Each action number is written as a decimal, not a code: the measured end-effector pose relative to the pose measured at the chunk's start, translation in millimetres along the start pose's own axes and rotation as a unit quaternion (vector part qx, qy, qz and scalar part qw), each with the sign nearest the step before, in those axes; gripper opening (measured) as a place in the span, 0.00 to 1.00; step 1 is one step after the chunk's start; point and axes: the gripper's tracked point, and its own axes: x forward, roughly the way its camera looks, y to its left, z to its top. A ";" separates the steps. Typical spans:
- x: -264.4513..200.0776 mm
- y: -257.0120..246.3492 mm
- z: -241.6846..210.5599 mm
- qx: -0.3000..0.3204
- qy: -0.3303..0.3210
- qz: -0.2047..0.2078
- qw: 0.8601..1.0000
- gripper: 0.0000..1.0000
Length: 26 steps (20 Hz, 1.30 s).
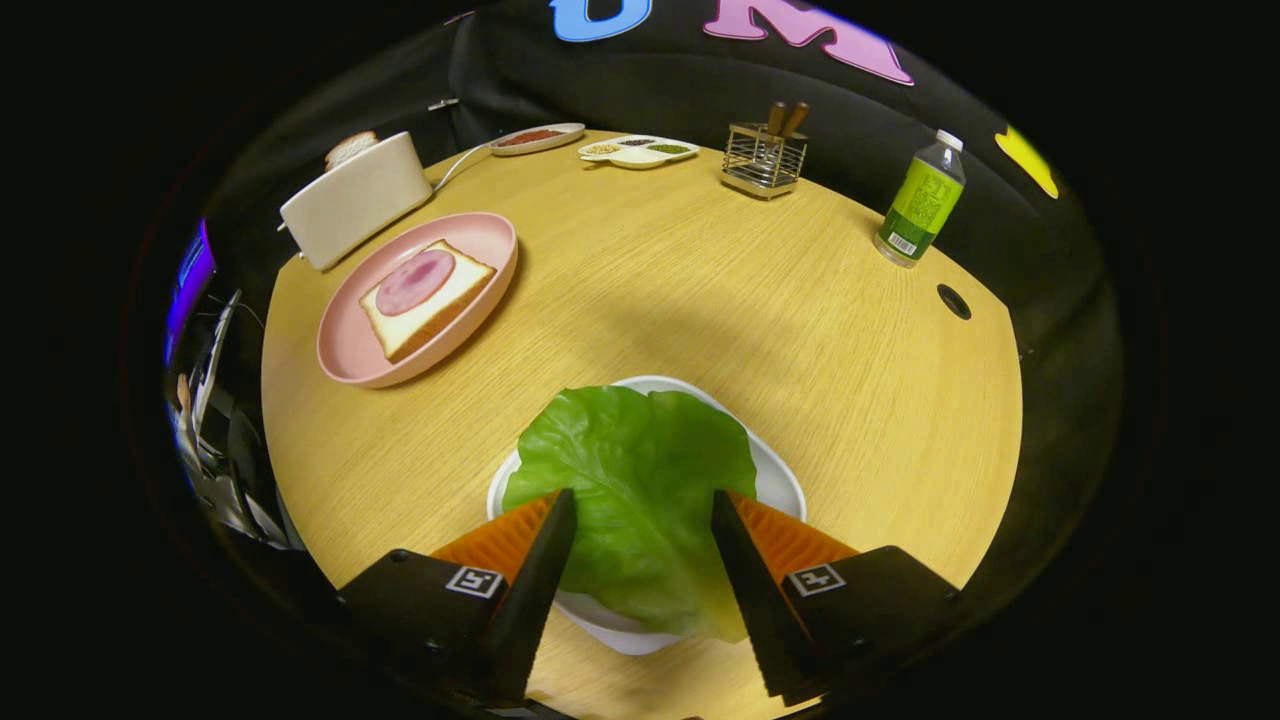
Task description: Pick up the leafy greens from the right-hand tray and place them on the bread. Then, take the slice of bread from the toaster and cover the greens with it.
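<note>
Wooden table [700,290] carries the white tray [775,475], where the greens [635,480] lie flat. Gripper [640,520] straddles the leaf, fingers apart, seemingly not yet pressing, lined up to pinch it. Bread [425,300] waits on the pink plate [345,355] beside the toaster [350,200].

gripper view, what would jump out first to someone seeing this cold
The big green lettuce leaf on the white tray grabs the eye first; it lies between the fingers of the open tool, which sit either side of it without pressing. Next comes the pink plate beyond the fingers, holding a bread slice topped with a round of ham, with the white toaster just behind it.
</note>
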 end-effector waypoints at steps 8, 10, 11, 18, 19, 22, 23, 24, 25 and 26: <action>-2.0 3.1 -3.1 0.008 0.019 -0.002 1.000 0.70; -0.3 1.6 -3.2 0.012 0.027 -0.008 1.000 0.62; -0.6 2.9 -4.0 0.011 0.030 -0.008 0.999 0.54; -0.3 8.1 -8.5 0.011 0.053 -0.019 0.998 0.06; -5.3 11.0 -9.0 0.015 0.057 -0.018 0.998 0.05; -23.1 16.4 -2.6 0.042 0.058 -0.032 0.997 0.06; -30.5 20.6 4.3 0.049 0.049 -0.035 0.997 0.05; -38.5 23.1 9.8 0.056 0.042 -0.038 0.997 0.06; -46.6 24.3 14.0 0.062 0.037 -0.044 0.996 0.06; -55.9 25.8 18.9 0.067 0.033 -0.050 0.996 0.05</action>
